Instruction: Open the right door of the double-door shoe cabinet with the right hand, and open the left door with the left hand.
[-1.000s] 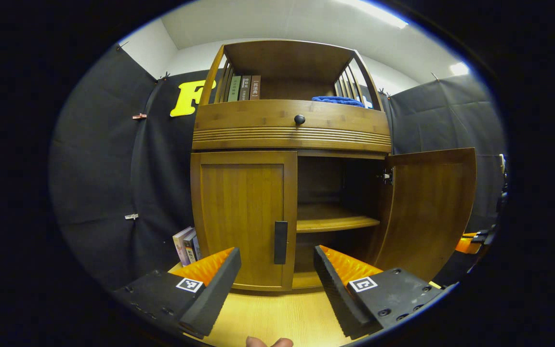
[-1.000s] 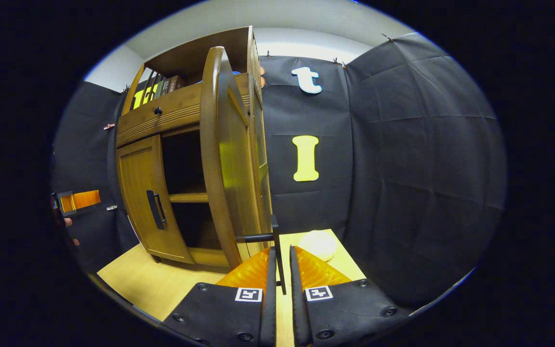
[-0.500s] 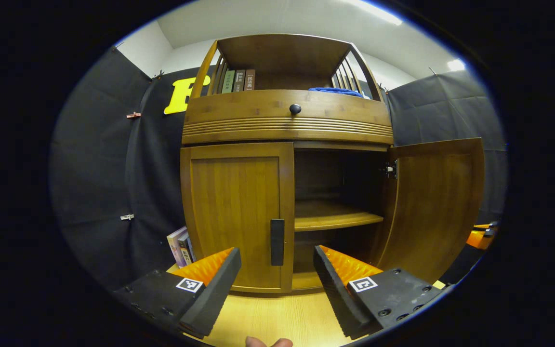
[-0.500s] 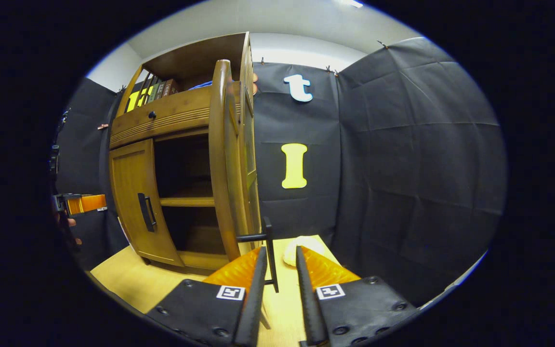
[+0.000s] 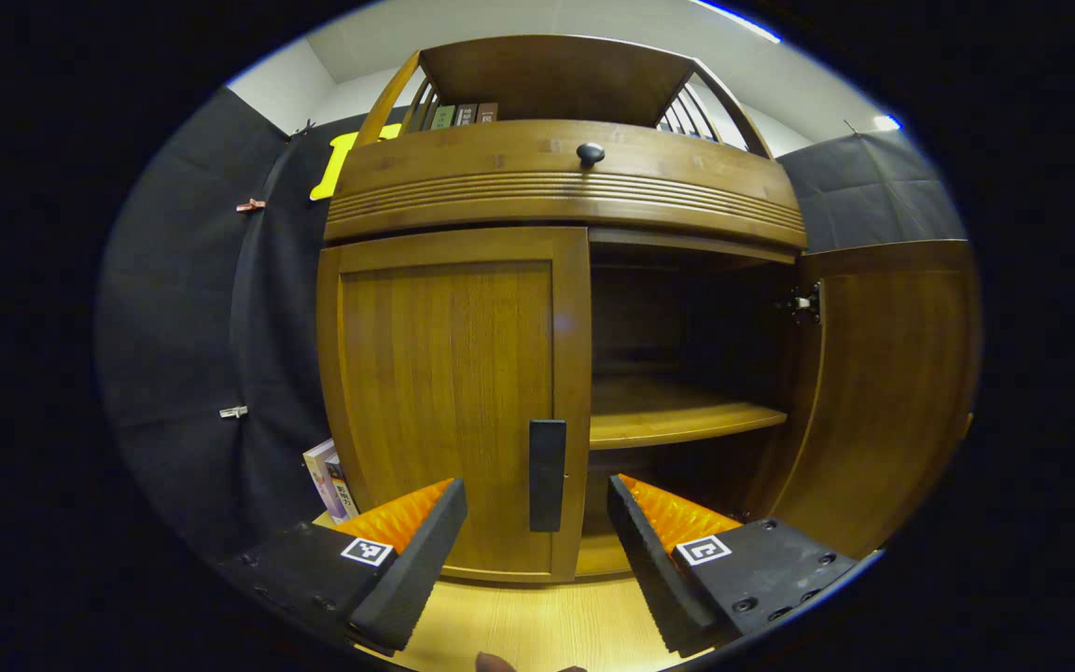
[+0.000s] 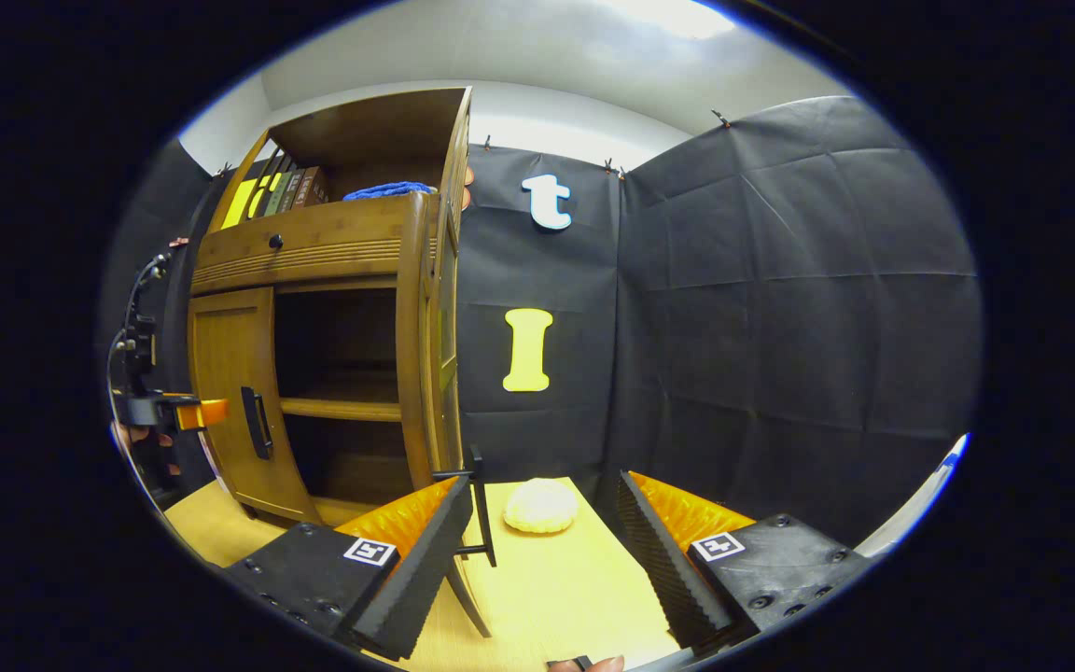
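Right door (image 5: 883, 392) stands open, left door (image 5: 449, 401) is shut; I hold left gripper (image 5: 537, 537) wide before its handle (image 5: 547, 474), right gripper (image 6: 547, 551) wide, empty.

Brown wooden shoe cabinet (image 5: 556, 177) — right door (image 5: 883, 392) swung wide open, left door (image 5: 449, 401) shut.
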`<act>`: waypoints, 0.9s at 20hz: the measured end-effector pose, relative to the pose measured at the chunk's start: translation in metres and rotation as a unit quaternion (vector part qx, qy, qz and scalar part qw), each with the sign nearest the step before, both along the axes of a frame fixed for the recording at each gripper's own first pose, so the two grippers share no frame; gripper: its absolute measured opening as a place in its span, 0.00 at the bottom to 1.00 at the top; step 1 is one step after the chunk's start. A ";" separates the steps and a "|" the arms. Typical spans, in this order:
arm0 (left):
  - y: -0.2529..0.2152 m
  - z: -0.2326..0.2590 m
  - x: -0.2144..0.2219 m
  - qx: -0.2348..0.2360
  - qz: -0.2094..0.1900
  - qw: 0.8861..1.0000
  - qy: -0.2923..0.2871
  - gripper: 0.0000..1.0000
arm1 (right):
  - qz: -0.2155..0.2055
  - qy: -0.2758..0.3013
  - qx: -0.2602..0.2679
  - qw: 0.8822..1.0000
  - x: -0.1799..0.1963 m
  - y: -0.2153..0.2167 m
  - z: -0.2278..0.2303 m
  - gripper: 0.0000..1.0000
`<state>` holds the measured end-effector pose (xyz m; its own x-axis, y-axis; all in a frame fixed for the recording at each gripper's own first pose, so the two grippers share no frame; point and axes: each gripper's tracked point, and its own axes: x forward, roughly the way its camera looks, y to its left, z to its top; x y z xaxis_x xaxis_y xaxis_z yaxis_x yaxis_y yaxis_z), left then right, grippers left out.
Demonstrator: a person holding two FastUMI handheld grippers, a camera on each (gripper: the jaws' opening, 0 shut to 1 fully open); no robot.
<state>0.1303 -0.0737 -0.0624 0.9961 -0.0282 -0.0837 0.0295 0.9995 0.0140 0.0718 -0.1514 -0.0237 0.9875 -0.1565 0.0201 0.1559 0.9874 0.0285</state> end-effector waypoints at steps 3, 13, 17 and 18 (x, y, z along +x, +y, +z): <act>-0.002 -0.009 0.029 0.019 -0.002 1.000 0.005 0.95 | -0.001 0.000 0.014 1.000 -0.007 0.006 0.002 0.99; -0.003 -0.056 0.098 0.008 0.012 0.999 0.040 0.60 | 0.011 0.000 -0.003 1.000 -0.021 0.026 0.007 0.99; -0.012 -0.055 0.101 0.005 0.003 0.999 0.036 0.44 | 0.015 0.003 -0.006 1.000 -0.021 0.031 0.006 0.99; -0.012 -0.056 0.103 0.005 0.004 0.999 0.038 0.36 | 0.017 0.004 -0.006 1.000 -0.021 0.033 0.007 0.99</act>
<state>0.2328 -0.0857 -0.1185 0.9871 -0.0197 -0.1587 0.0234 0.9995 0.0218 0.0505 -0.1188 -0.0171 0.9924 -0.1222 0.0137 0.1220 0.9924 0.0159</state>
